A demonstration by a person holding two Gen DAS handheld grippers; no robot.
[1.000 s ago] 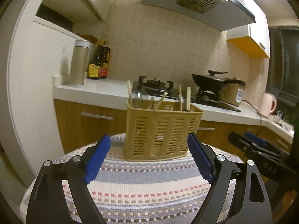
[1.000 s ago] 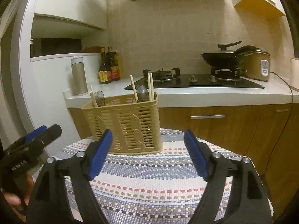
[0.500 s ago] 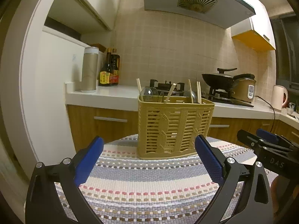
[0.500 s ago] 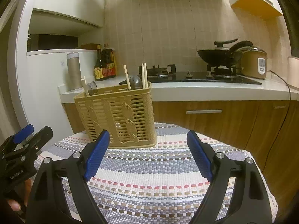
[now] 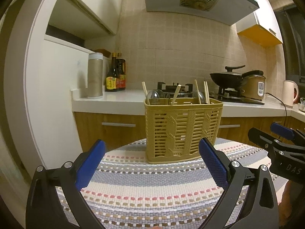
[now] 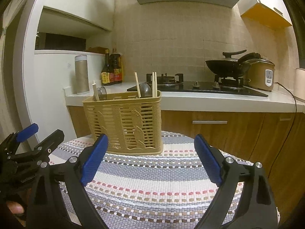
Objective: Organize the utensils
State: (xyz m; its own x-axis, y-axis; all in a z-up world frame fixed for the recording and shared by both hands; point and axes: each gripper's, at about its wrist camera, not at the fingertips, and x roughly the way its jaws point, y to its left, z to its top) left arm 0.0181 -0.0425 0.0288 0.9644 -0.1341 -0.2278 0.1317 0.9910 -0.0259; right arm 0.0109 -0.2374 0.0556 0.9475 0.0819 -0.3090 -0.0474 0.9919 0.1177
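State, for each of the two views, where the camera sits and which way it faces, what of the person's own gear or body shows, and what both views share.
Left wrist: sits on the left gripper, jaws open and empty, facing the utensil basket head-on; the right gripper shows at right.
Right wrist: sits on the right gripper, jaws opening and empty, facing the counter; the basket lies left; a fingertip shows.
Shared: basket, striped cloth, stove, wok.
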